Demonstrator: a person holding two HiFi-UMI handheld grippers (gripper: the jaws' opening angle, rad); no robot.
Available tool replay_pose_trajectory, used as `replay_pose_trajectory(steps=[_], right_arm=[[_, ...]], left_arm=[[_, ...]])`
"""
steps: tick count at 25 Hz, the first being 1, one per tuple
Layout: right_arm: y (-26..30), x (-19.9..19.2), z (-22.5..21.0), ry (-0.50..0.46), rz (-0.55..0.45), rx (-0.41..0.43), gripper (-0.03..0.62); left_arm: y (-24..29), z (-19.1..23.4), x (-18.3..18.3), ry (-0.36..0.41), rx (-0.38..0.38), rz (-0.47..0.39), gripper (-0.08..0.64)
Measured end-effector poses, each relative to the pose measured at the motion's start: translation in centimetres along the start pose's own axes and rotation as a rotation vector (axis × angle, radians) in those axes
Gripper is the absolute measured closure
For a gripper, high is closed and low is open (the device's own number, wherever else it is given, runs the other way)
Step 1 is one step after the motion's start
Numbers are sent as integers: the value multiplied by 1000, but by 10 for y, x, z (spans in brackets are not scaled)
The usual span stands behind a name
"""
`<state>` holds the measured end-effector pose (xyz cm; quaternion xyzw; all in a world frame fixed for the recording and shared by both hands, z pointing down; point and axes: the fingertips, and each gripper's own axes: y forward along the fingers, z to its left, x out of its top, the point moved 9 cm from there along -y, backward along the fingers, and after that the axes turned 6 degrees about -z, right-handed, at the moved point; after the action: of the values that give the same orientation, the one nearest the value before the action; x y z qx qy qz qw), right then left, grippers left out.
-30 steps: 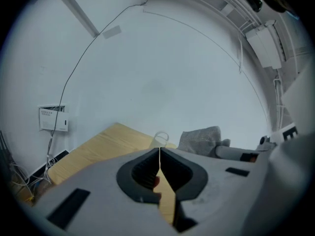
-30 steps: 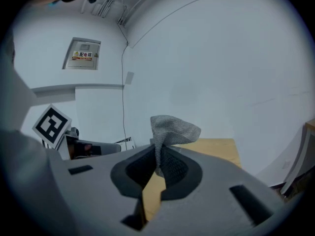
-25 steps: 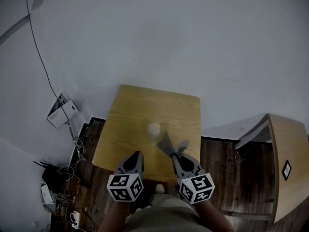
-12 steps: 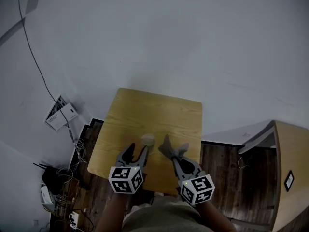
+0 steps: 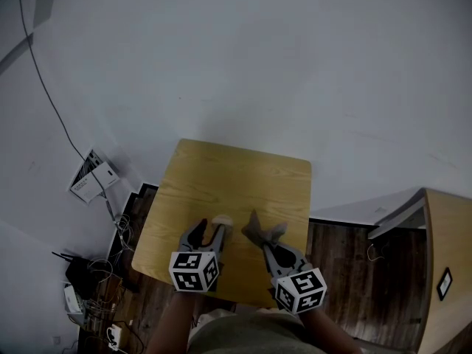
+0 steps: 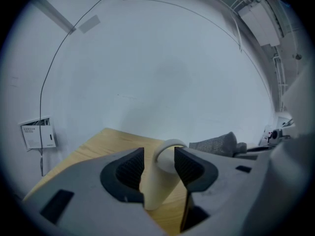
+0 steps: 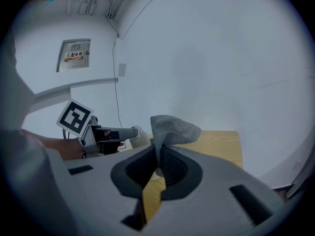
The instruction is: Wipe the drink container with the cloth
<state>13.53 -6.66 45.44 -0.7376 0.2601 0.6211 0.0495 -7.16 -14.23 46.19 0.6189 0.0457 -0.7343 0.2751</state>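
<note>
Pale cup [image 6: 160,181] tilted between the jaws of the left gripper [image 5: 209,231], over the near part of the table [image 5: 236,175]; base hidden behind the jaws, so no telling whether set on the wood or lifted clear. Jaws roughly half apart and just closed in a little, one pad against each side of the cup, rim against the right-hand pad. Just beside it, to the right in the head view, grey cloth [image 7: 172,127] pinched in the right gripper [image 7: 160,161]: jaws nearly together on a fold, loose end standing up above the tips and drooping toward the cup. Cloth and cup close together but apart. Both grippers side by side at the near edge of the table, pointing away from the person, marker cubes toward the camera. Rest of the tabletop bare light wood. Beyond the table, plain white wall [image 5: 258,65] with a thin cable [image 5: 46,87] running down it to papers [image 5: 92,177] on the dark floor [image 5: 339,257]. At the far right, a wooden cabinet [image 5: 442,257].
</note>
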Motion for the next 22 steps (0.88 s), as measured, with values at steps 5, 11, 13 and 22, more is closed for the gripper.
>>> replay_pose_trajectory(steps=[5, 11, 13, 22], right_arm=[[11, 0, -8, 1, 12, 12, 584], [22, -4, -11, -1, 27, 30, 584], [27, -3, -13, -3, 23, 35, 584], [63, 14, -1, -47, -27, 126, 583]], left_arm=[[11, -1, 2, 17, -14, -14, 446], [12, 0, 0, 23, -5, -56, 474], [11, 0, 0, 21, -6, -60, 476], [13, -1, 0, 19, -6, -53, 477]])
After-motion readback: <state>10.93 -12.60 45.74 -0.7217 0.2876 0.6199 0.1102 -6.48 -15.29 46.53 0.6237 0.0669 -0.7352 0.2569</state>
